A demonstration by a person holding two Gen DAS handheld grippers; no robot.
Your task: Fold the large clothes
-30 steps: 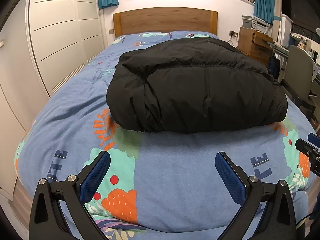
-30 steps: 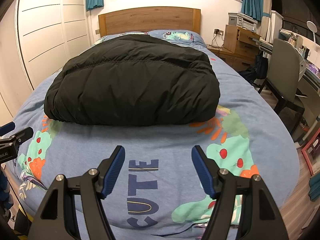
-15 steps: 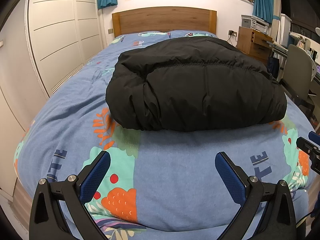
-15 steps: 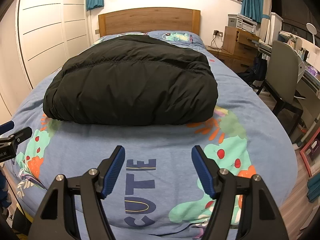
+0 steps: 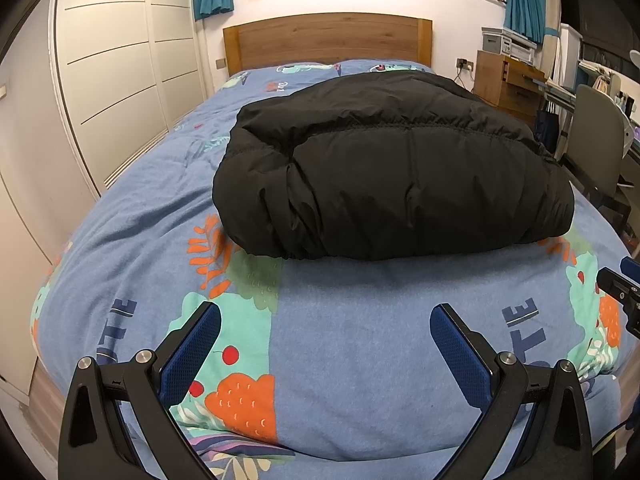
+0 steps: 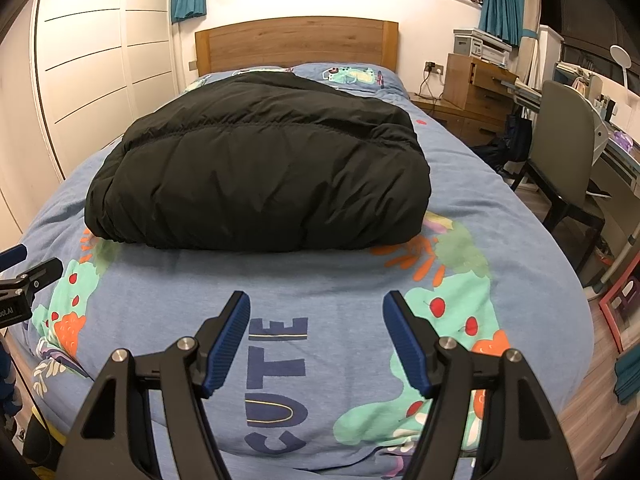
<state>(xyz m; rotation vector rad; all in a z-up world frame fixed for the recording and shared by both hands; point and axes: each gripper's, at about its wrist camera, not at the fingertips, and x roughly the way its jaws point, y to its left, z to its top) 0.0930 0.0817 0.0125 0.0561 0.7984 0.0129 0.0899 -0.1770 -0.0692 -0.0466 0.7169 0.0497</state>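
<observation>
A black puffer jacket [image 5: 392, 168] [image 6: 260, 176] lies folded into a thick bundle in the middle of a bed with a blue patterned cover [image 5: 340, 332] [image 6: 320, 280]. My left gripper [image 5: 325, 314] hangs open over the foot of the bed, well short of the jacket, nothing between its blue pads. My right gripper [image 6: 316, 300] is open too, over the word "CUTE" on the cover, apart from the jacket. A tip of the right gripper [image 5: 618, 284] shows at the right edge of the left wrist view. The left gripper's tip [image 6: 32, 276] shows at the left edge of the right wrist view.
A wooden headboard [image 5: 328, 40] stands at the far end. White wardrobe doors [image 5: 108, 72] run along the left side. On the right are a wooden bedside cabinet [image 6: 476, 88], a grey chair [image 6: 568, 152] and a desk. A bookshelf runs high on the wall.
</observation>
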